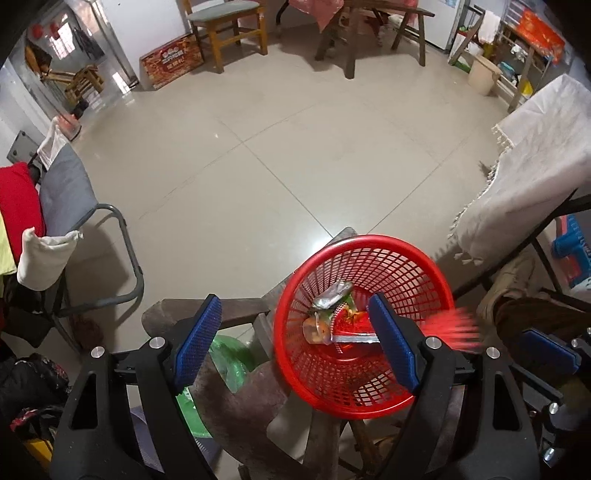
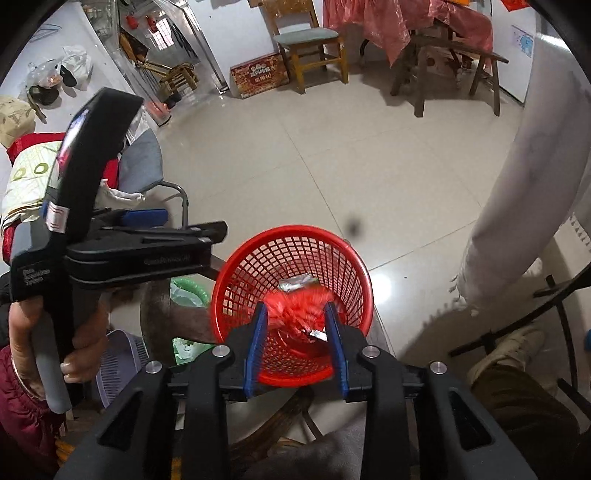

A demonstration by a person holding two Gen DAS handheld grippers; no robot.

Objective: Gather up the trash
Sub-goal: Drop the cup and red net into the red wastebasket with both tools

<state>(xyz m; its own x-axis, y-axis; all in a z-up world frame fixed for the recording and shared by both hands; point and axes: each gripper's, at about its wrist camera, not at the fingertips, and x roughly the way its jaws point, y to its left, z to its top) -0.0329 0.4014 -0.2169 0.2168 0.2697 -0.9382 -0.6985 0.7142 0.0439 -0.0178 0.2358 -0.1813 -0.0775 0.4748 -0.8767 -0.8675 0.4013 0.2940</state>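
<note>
Both hand-held grippers, left [image 1: 295, 341] and right [image 2: 297, 341], jaws apart over red basket [image 2: 255, 258], perhaps blurred red wrapper [image 2: 295, 306] between right pads.

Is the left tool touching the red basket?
Apart. The left wrist view shows the left tool open above the red basket, fingers clear of its rim.

Daylight is glinting off the pale, glossy tiled floor [image 1: 280, 155], while a wooden chair with a grey-green seat cushion [image 1: 225, 26] is standing by the white back wall [image 1: 155, 22] near a dark wooden table draped in pink plastic sheeting [image 2: 402, 22].
</note>
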